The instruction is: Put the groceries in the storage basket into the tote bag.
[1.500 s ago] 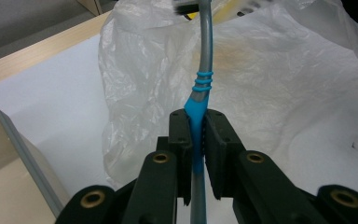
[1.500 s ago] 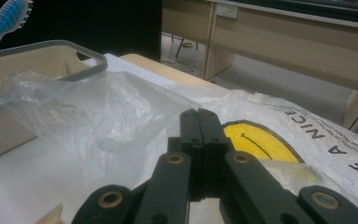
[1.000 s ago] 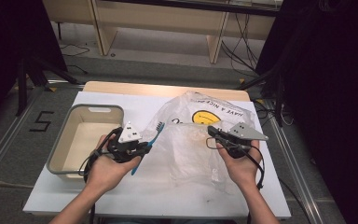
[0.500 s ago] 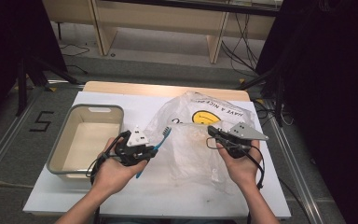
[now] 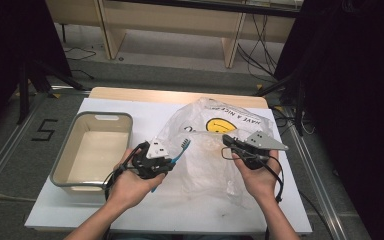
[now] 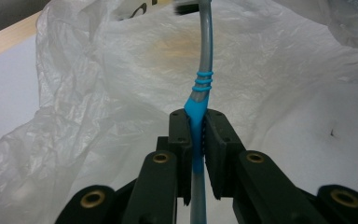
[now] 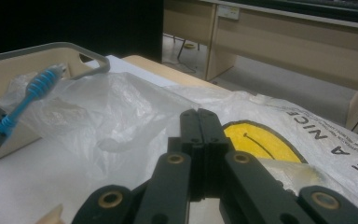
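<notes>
Left claw is clamped on a blue toothbrush, the two black jaws pressing the handle from either side, as the left gripper view shows plainly with the toothbrush running up between them. In that view the handle turns from blue to grey past three blue rings and bends toward the bristle head at the top edge. From the high view the toothbrush slants up and to the right from the claw, its head reaching over the near left edge of the plastic bag. The lower end of the handle sticks out below the left hand.

Taking the plastic bag as the landmark: it lies crumpled on the white desk, thin and see-through, with a yellow smiley face and black lettering on its far right part. The toothbrush is at the bag's left side, held above it. The right claw is over the bag's middle, toward the printed face; its jaws stand together, and in the right gripper view the right claw shows the jaws flat against each other with the bag lying beyond them. Whether a fold of the bag is pinched there I cannot tell. The right hand holds that gripper from the near side of the bag.

Left of the bag, apart from it, sits a beige tub with a grey rim.
</notes>
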Tool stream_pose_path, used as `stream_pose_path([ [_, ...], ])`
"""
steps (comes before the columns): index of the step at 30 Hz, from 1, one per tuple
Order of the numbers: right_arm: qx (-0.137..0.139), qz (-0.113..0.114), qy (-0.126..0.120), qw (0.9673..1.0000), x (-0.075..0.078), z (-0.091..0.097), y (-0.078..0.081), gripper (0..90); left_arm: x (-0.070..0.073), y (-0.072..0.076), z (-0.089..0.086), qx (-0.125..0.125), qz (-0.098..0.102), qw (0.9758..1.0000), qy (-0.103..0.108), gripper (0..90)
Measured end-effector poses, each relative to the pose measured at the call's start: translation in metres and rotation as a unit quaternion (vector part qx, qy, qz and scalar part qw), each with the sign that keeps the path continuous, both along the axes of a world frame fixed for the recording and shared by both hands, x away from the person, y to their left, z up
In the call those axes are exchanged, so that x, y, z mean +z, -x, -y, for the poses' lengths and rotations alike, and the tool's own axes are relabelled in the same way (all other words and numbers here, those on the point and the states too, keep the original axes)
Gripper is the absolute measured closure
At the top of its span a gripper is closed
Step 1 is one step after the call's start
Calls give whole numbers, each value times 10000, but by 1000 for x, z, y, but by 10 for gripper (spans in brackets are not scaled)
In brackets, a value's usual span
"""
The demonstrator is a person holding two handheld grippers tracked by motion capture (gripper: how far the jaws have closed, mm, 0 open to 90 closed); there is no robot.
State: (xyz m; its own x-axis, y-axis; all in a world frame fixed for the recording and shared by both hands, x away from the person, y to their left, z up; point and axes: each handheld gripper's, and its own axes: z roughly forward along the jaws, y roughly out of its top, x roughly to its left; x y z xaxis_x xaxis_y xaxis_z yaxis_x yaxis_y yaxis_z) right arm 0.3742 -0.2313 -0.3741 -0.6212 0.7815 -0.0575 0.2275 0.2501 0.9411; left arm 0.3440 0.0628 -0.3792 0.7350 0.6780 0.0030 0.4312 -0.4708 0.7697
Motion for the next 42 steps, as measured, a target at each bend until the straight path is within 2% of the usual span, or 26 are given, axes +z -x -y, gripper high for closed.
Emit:
stream_pose_path([
  [20,23,19,13,10000,1,-1,1,900,-9,-9,19,-21,-91,9998,-169,812],
  [33,53,25,21,10000,0,-2,1,900,-16,-18,42,-18,-26,9990,-448,811],
  [42,68,28,17,10000,0,-3,1,900,-21,-25,52,10,-9,9981,-622,812],
])
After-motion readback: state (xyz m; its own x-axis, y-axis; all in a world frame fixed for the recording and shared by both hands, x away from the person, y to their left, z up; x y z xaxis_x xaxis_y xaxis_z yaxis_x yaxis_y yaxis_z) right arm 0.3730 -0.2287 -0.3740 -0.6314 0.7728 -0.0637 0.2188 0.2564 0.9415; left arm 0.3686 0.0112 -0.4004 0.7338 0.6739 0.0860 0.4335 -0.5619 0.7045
